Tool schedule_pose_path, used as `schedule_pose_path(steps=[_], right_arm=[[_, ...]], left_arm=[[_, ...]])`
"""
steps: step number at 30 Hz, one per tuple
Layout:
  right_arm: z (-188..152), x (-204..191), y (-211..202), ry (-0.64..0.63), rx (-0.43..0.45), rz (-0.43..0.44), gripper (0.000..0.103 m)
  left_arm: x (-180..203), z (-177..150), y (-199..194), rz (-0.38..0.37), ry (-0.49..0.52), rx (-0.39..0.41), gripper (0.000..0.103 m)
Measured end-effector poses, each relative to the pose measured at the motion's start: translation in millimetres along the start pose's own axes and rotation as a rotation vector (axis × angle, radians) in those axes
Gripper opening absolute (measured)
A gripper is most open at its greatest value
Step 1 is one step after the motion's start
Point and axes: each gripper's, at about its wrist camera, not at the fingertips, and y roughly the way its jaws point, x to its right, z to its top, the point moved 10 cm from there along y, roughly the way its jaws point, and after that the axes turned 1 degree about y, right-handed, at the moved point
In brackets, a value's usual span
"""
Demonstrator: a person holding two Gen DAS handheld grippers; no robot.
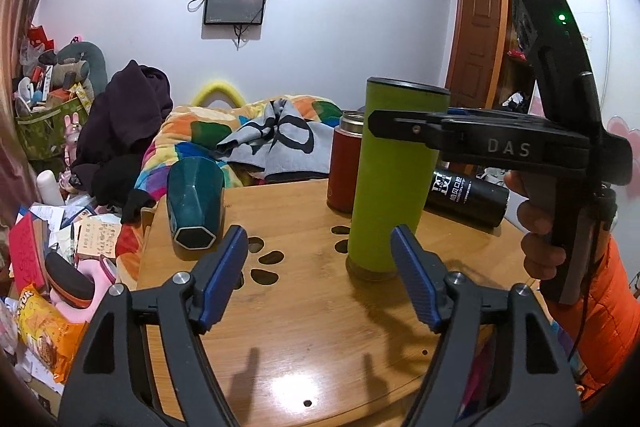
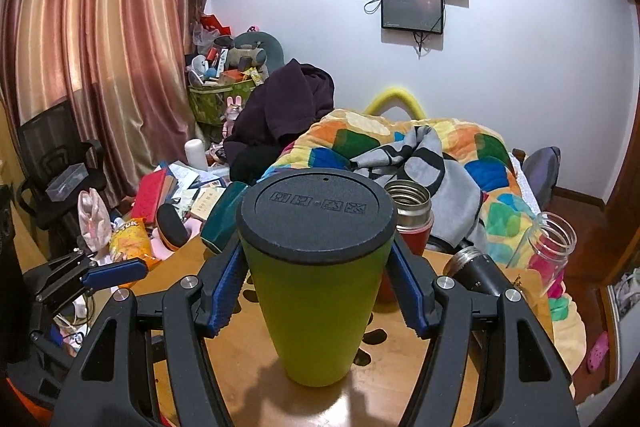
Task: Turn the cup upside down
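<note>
1. Left gripper (image 1: 318, 275): jaws spread wide, nothing between them, hovering over the wooden table (image 1: 312, 347).
2. Teal faceted cup (image 1: 195, 201) lies on its side at 10 o'clock of the left gripper.
3. Green cup (image 2: 316, 299) stands on the table, black base up.
4. Right gripper (image 2: 318, 291): pads on both sides of the green cup; whether they touch it, cannot tell.
5. Red thermos (image 2: 410, 219), lid off, stands at 1 o'clock behind the green cup.

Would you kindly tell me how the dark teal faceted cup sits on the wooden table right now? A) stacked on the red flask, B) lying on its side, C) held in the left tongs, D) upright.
B: the teal cup lies on its side on the table, its hexagonal base facing the left wrist camera, apart from the open left tongs.
</note>
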Motion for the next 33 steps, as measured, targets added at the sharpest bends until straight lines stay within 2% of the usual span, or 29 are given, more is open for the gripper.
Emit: schedule_pose_path(steps=[9, 14, 22, 25, 33], right_arm=[[-5, 1, -10, 0.012, 0.008, 0.017, 0.063], [-10, 9, -35, 0.03, 0.054, 0.008, 0.077], [-15, 36, -90, 0.078, 0.149, -0.078, 0.088], [-19, 44, -108, 0.099, 0.173, -0.113, 0.101], [-32, 43, -144, 0.1, 0.222, -0.165, 0.103]], left_arm=[[4, 7, -6, 0.013, 0.003, 0.026, 0.078], [9, 17, -16, 0.026, 0.004, 0.062, 0.082], [28, 41, -44, 0.079, 0.025, 0.162, 0.099], [36, 47, -53, 0.119, 0.042, 0.193, 0.102], [53, 46, -69, 0.175, 0.038, 0.23, 0.103]])
